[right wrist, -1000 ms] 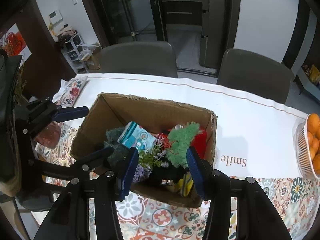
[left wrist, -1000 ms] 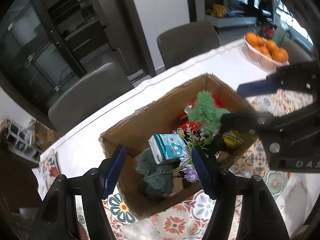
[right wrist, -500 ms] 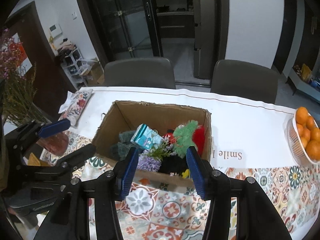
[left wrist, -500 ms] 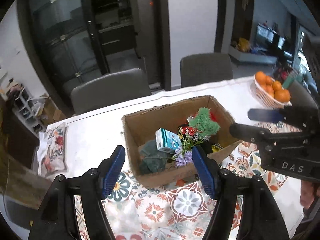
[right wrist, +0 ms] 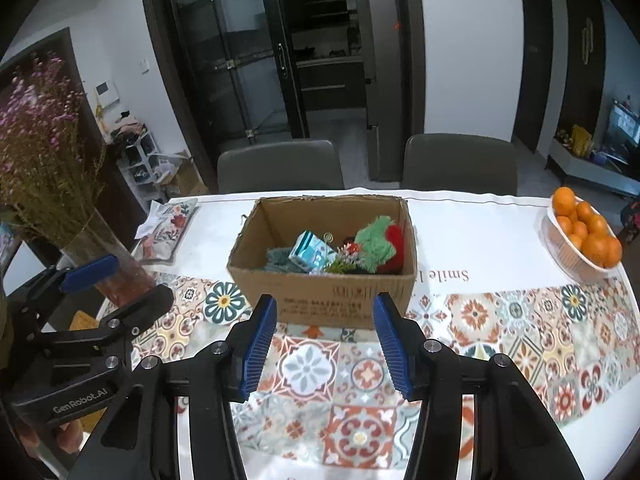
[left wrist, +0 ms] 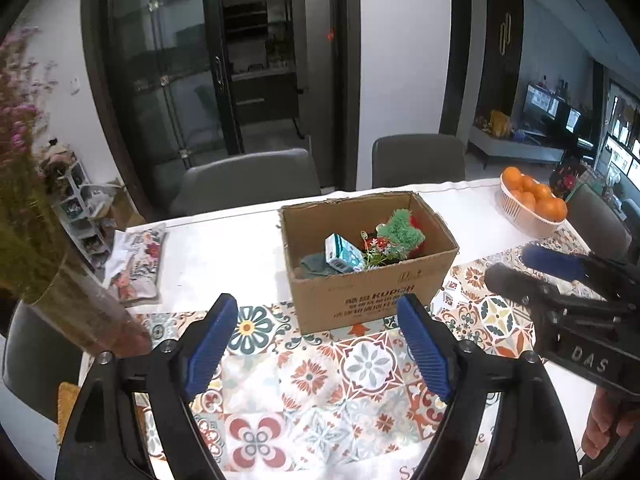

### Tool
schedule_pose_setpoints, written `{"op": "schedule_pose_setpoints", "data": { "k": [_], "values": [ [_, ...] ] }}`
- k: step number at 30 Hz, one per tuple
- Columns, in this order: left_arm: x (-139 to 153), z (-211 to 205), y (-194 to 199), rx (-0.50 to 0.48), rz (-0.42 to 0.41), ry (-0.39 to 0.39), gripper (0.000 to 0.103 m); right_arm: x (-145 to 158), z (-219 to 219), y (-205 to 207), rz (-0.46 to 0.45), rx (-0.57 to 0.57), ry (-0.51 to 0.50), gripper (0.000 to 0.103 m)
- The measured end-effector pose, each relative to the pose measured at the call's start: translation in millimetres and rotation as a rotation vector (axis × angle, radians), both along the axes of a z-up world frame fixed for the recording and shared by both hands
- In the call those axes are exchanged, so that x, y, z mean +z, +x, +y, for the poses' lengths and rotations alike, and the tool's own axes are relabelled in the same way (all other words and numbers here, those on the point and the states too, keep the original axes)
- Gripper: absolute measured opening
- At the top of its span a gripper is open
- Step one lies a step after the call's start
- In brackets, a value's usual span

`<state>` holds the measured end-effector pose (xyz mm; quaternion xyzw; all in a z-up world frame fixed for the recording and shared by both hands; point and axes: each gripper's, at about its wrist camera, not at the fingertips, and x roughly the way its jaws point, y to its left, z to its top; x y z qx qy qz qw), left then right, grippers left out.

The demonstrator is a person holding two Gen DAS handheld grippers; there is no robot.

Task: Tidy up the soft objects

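A glass vase of dried purple flowers (right wrist: 108,264) stands at the table's left edge, just beyond the left gripper (left wrist: 316,344), whose blue-padded fingers (left wrist: 212,344) are spread wide with nothing between them; its jaws have just been opening. A folded floral cloth (left wrist: 140,256) lies ahead and to the left of those fingers, near the far-left corner of the white table (left wrist: 224,256). A band of bare patterned tile-print runner (left wrist: 320,380) stretches under and between both pairs of fingers, leaving free room in front of the box. The open brown cardboard box (right wrist: 328,300) sits straight ahead of both grippers, well apart from the fingertips, its long side running across the view and its near printed wall facing them. Inside lie a dark teal knitted cloth (right wrist: 280,258) at the left, a tilted teal-and-white printed pack (right wrist: 312,254), a small sprig of artificial flowers (right wrist: 344,260), and a shaggy green plush toy (right wrist: 376,244) leaning against a red soft piece (right wrist: 396,240) at the right end. The right gripper (right wrist: 324,344) hovers empty before the box's near wall, fingers parted moderately, the jaws having just been opening. Two grey chairs (right wrist: 280,168) stand behind the far table edge. A white basket of oranges (right wrist: 580,240) rests by the right edge, well right of the fingers.
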<state>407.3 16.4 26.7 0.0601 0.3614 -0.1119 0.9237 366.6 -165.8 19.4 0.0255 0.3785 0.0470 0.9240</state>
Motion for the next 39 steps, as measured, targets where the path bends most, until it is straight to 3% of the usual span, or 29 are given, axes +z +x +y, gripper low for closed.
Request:
{"op": "schedule_pose_setpoints", "data": {
  "k": [5,9,16,39],
  "values": [
    [8,11,-35,0.018,-0.054,-0.007,0.089,0,10,-39,-0.039,-0.041,-0.020,0.063],
    [14,16,-63,0.029,-0.085,-0.010,0.094,3,13,-71,-0.072,-0.077,-0.023,0.073],
    [22,15,-111,0.054,-0.136,-0.029,0.103,11,7,-120,-0.121,-0.112,-0.027,0.079],
    [20,-9,-282,0.117,-0.217,-0.049,0.103,12,-14,-278,-0.204,-0.077,-0.039,0.089]
  ]
}}
